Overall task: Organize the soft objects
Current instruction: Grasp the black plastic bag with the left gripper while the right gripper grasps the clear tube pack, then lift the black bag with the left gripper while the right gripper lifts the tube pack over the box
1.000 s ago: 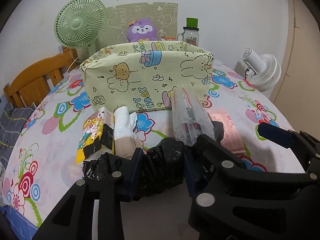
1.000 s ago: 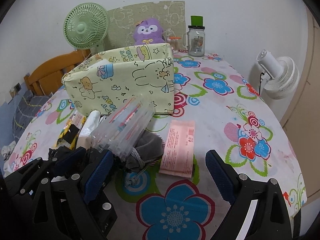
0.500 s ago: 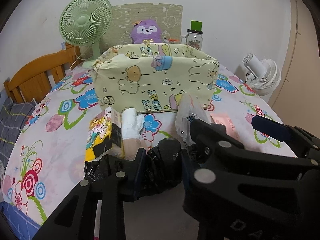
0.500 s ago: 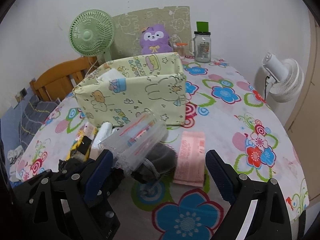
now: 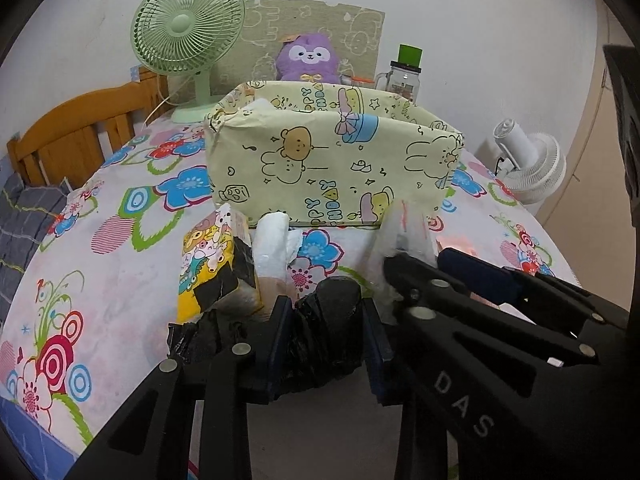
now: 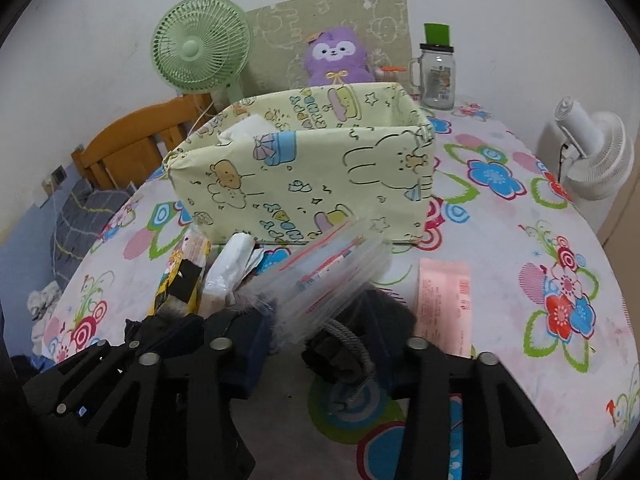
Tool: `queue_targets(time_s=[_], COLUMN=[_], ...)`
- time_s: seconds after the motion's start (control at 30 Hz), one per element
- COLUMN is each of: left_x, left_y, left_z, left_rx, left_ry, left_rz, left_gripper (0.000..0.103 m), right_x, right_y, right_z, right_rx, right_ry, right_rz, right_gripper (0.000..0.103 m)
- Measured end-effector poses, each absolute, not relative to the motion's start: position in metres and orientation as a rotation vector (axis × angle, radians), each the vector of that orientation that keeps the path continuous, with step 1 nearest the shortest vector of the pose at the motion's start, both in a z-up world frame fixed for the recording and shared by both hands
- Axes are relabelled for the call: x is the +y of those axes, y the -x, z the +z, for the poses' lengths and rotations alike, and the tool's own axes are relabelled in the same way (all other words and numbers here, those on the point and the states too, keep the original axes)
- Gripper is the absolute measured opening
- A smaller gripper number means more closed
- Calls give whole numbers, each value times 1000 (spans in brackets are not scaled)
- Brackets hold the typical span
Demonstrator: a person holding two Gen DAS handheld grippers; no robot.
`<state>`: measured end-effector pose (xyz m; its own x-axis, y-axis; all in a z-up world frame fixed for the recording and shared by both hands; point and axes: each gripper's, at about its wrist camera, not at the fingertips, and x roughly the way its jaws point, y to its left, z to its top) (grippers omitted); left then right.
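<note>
Counter (image 6: 520, 208): floral cloth, fabric bin (image 6: 312, 168) mid-counter toward its far edge. Near edge, my left hand-held gripper (image 5: 324, 336) clamped on black bag (image 5: 324, 320). My right hand-held gripper (image 6: 332, 348), wide a second ago, closing around grey cloth (image 6: 352, 344); lift to bin likely next.

Two fans, green (image 6: 202, 46) and white (image 6: 596, 158), one box (image 6: 316, 176), one plush toy (image 6: 336, 58), one jar (image 6: 437, 76).
</note>
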<state>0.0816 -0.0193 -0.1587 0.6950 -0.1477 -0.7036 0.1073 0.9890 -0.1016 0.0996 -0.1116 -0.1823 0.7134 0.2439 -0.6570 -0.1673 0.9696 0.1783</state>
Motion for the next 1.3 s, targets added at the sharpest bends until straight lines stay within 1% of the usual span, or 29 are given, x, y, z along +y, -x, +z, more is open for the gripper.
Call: queue_targets(time_s=[0.03, 0.07, 0.13, 0.2, 0.3, 0.63, 1.3], left_x=[-20, -21, -22, -23, -25, -31, -36], left_y=[-81, -81, -80, -79, -76, -64, -43], left_z=[-159, -159, -158, -157, -156, -143, -85], left_rx=[791, 790, 789, 786, 783, 741, 619], left_ry=[52, 51, 51, 49, 44, 27, 7], left_rz=[-143, -142, -145, -143, -139, -126, -120], left_gripper=[34, 34, 34, 34, 34, 33, 33], right_x=[-111, -112, -113, -116, -119, -130, -138], right_y=[-98, -96, -93, -91, -86, -68, -39], right_z=[-182, -182, -180, -179, -178, -164, -107], right_rx=[740, 734, 729, 727, 723, 673, 570], right_ry=[-106, -104, -102, -112, -111, -135, -150], right_rz=[226, 221, 209, 206, 192, 178, 170], right_gripper=[35, 30, 26, 20, 14, 13, 13])
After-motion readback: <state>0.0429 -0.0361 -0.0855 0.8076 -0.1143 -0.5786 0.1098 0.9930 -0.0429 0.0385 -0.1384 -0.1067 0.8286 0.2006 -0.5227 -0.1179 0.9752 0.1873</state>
